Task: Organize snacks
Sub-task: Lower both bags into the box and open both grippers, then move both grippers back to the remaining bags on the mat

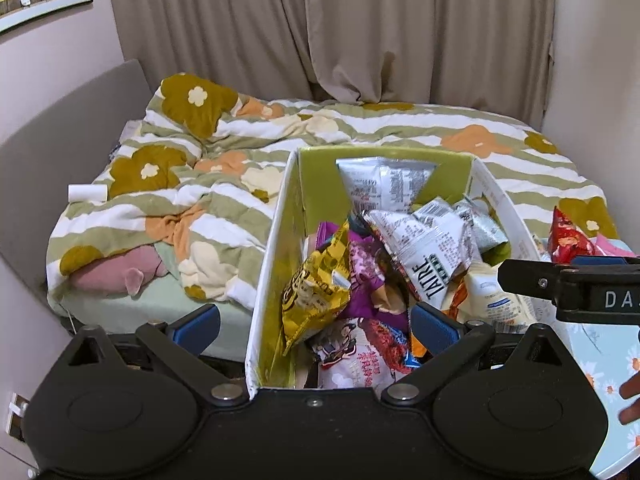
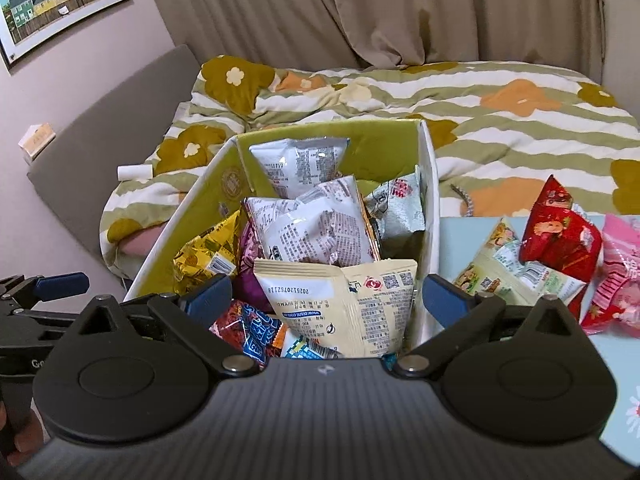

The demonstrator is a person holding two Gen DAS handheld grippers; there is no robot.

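Left wrist view: the box (image 1: 276,264), green inside, stands at the near edge of the bed (image 1: 360,132) and is heaped with snack packets, a white packet (image 1: 428,252) on top. The left gripper (image 1: 316,328) straddles the box's left wall, fingers spread, nothing between them.

Right wrist view: the right gripper (image 2: 326,300) tilts down over the box's near end, fingers spread wide, a cream packet (image 2: 344,300) lying loose between them, apparently not pinched. On the blue table (image 2: 460,240) at right, a red packet (image 2: 560,232), a pink packet (image 2: 620,264) and another remain unsorted. Task looks mostly done.
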